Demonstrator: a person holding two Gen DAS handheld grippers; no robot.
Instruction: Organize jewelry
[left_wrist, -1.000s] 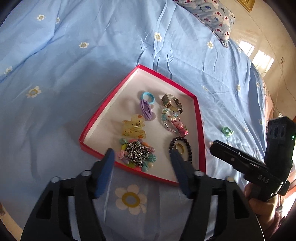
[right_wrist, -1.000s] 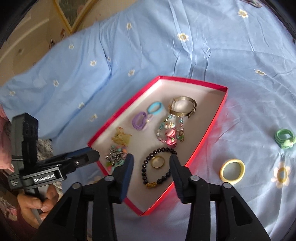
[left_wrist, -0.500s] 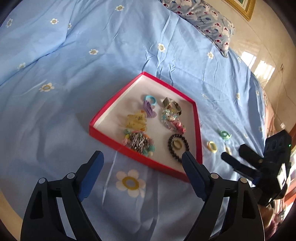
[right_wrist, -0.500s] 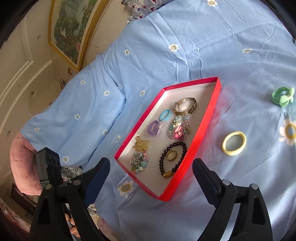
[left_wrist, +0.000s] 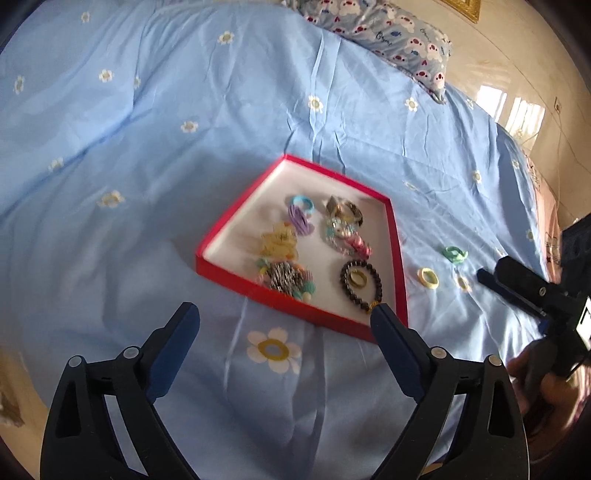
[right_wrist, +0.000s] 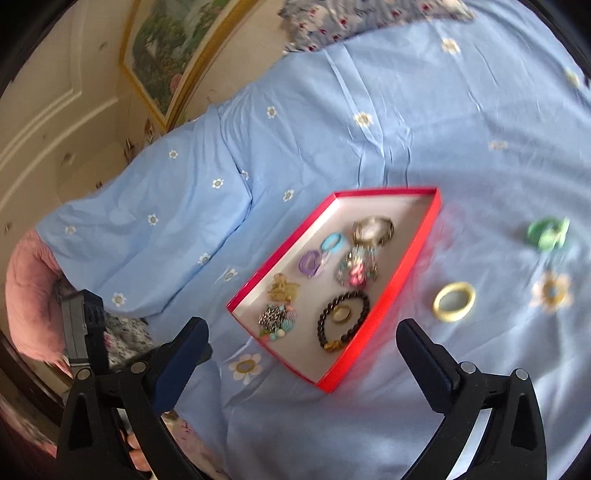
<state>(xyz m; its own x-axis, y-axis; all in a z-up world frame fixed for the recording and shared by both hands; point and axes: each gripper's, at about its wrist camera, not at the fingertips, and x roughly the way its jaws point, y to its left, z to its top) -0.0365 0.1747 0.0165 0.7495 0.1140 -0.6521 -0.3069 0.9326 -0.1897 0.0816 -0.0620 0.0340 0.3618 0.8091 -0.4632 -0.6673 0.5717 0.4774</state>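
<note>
**Both grippers backed off, two hair ties not yet in the tray**

While most of the pieces already lie inside the shallow red-rimmed cardboard tray (right_wrist: 424, 236), two remain out on the light blue daisy-print bedsheet (left_wrist: 184, 206): a yellow elastic hair ring (right_wrist: 454, 301) just beside the tray's right wall, and a green knotted hair tie (right_wrist: 546, 232) further off on the same side.

Tray contents sit in loose rows, likely sorted by type. A black beaded bracelet (right_wrist: 343, 319) encircles a small gold ring (right_wrist: 340, 314) at the near end. The silver chain with coloured beads (right_wrist: 277, 321) lies beside it. Further back is a metal link bracelet (right_wrist: 373, 229).

Left gripper (left_wrist: 284, 317): jaws spread wide, nothing between them, hovering above the sheet short of the tray's near wall. Right gripper (right_wrist: 303, 332): jaws likewise wide apart and empty, framing the tray's near corner.

Compared with a second ago: both sets of jaws were much narrower then and close over the tray; now they are opened fully and pulled back higher, so the tray looks smaller. My reading: a drop-off is done, and the yellow ring is next for the right side.
</note>
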